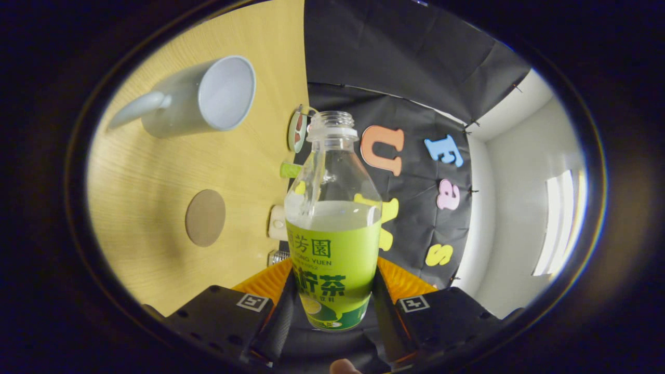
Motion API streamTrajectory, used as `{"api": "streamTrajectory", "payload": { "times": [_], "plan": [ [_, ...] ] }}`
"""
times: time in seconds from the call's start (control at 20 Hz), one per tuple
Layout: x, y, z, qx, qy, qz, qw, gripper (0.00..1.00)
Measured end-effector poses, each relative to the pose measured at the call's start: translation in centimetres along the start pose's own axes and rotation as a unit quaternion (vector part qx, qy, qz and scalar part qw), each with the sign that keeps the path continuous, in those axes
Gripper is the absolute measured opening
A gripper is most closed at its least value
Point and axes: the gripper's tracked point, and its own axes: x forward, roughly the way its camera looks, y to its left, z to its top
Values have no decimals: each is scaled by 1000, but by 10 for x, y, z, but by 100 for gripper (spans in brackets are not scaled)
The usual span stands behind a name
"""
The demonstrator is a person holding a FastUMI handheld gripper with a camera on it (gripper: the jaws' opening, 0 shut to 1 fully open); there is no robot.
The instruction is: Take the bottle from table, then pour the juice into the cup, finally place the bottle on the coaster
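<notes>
Between claw (332, 304) fingers, uncapped half-full bottle (332, 234)

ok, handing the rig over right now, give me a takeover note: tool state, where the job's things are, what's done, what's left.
Tool: shut on the bottle, both fingers pressing its labelled lower body. The view is rolled, so the tool seems tipped sideways relative to the table.
Bottle: cap off, pale juice up to about the top of the label.
Cup: grey mug on the table, beyond the fingers, mouth facing the camera; looks empty.
Coaster: round brown disc on the table, nearer the tool than the cup, nothing on it.
Done: bottle taken.
Left: pour into the cup, then set the bottle on the coaster.
</notes>
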Motion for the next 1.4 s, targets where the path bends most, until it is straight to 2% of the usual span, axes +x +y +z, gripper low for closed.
{"api": "streamTrajectory", "payload": {
  "times": [1.4],
  "plan": [
    [4,-38,4,-62,17,-14,998,76]
  ]
}}
